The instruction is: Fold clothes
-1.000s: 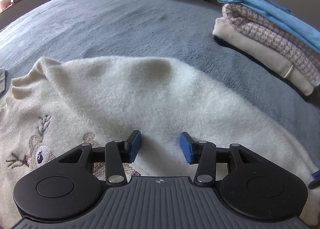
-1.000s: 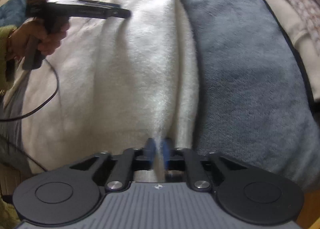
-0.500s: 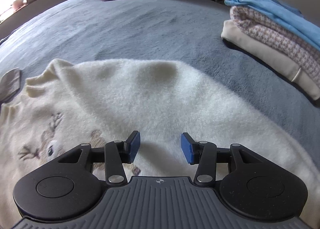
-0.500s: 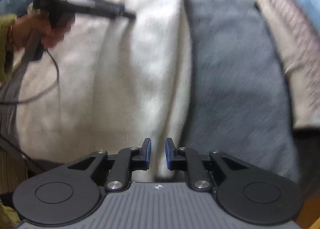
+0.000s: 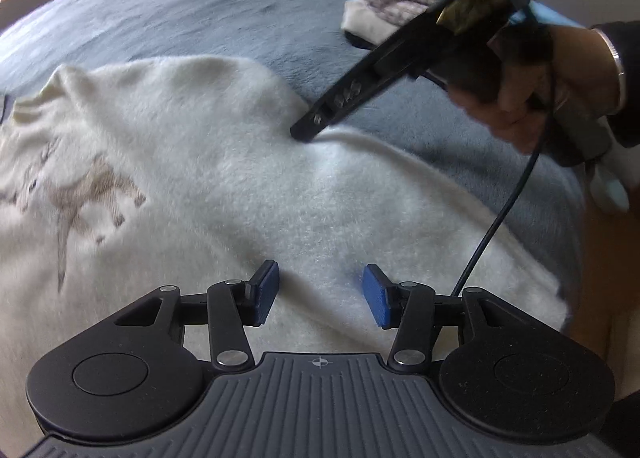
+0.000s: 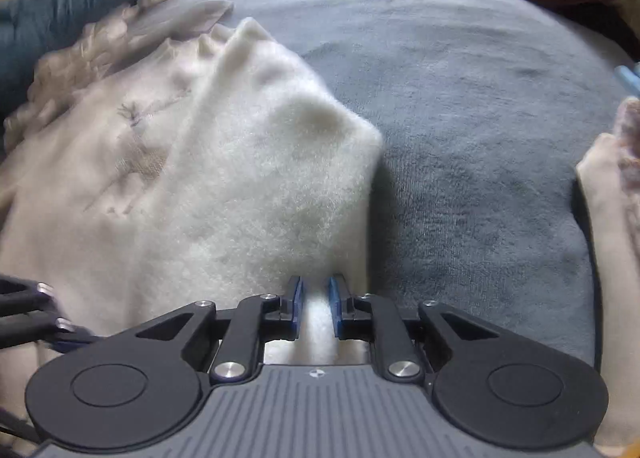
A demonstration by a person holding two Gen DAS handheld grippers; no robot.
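Sweater (image 5: 240, 177) lies on the grey bed (image 5: 200, 17); left gripper (image 5: 320, 294) hovers wide open above it, right gripper (image 6: 316, 298) pinches its right-hand fold.

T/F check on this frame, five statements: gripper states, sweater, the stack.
1. The left hand-held gripper is open, empty, over the cream sweater. True.
2. The right hand-held gripper is open wide and holds nothing. False: its pads are nearly shut on a fold of the sweater.
3. The sweater shows a deer motif. True.
4. The sweater lies on a wooden table. False: it lies on a grey blanket.
5. The stack of folded clothes rests on the sweater. False: it sits apart on the blanket.
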